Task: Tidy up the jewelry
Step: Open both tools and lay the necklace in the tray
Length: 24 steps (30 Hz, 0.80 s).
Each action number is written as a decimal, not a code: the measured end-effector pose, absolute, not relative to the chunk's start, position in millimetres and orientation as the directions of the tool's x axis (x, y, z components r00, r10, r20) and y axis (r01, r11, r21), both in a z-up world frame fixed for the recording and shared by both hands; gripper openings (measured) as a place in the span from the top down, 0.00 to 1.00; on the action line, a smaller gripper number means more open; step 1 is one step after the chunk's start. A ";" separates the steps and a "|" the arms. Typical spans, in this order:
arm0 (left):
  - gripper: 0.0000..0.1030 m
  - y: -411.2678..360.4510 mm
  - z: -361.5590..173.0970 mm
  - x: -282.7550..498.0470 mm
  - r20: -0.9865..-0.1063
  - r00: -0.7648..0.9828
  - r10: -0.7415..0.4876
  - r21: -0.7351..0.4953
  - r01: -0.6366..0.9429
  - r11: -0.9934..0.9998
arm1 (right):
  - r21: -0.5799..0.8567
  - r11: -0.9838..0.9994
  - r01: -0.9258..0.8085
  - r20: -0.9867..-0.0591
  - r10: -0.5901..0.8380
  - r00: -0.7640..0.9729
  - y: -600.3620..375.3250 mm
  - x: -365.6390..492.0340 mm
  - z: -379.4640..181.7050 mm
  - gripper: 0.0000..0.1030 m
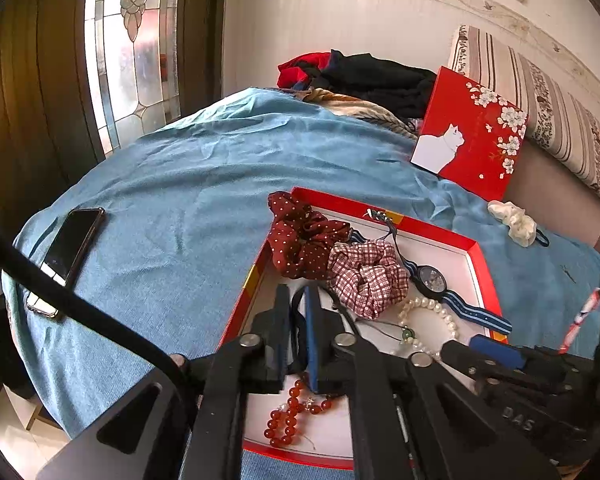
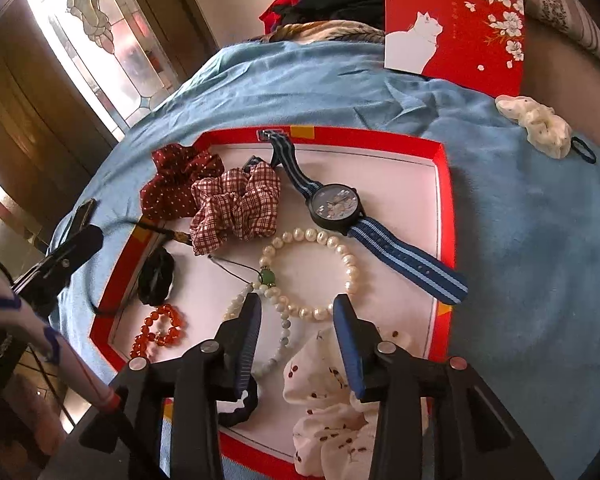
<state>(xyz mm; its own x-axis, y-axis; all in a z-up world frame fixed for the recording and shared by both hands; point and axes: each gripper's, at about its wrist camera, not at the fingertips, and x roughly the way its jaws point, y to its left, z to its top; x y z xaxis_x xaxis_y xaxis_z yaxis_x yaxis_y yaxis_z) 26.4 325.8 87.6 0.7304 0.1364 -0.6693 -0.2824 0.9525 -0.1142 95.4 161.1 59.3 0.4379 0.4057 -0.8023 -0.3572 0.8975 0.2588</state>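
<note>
A red-rimmed white tray (image 2: 444, 184) on a blue cloth holds a dotted maroon scrunchie (image 2: 172, 184), a checked scrunchie (image 2: 236, 208), a blue-strapped watch (image 2: 336, 204), a pearl bracelet (image 2: 340, 248), a red bead bracelet (image 2: 160, 328), a black scrunchie (image 2: 156, 270) and a white dotted scrunchie (image 2: 324, 400). My right gripper (image 2: 296, 308) is open just above the pearl bracelet's near side. My left gripper (image 1: 298, 296) is nearly shut with a thin black band (image 1: 298, 320) between its fingers, over the tray's left part (image 1: 240, 300).
A red box lid with a white cat (image 1: 472, 136) leans at the back right. A white scrunchie (image 1: 514, 222) and a dark hair tie (image 2: 584, 152) lie on the cloth right of the tray. A phone (image 1: 66, 256) lies at the left edge. Clothes (image 1: 364, 76) are piled behind.
</note>
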 end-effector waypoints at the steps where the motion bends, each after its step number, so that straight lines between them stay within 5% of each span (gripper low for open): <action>1: 0.85 326.2 87.1 26.0 -0.670 0.730 0.138 -0.116 -0.287 0.951 | 0.261 0.896 -0.358 -0.801 0.408 0.438 159.5 94.4 60.7 0.60; 16: 0.72 349.1 66.2 30.8 -0.747 0.658 0.097 -0.206 -0.367 0.907 | 0.235 0.931 -0.280 -0.778 0.353 0.520 113.3 111.6 83.9 0.60; 24: 0.65 352.3 63.5 34.8 -0.751 0.657 0.070 -0.250 -0.381 0.890 | 0.033 0.914 -0.405 -0.840 0.244 0.484 156.7 127.6 62.3 0.62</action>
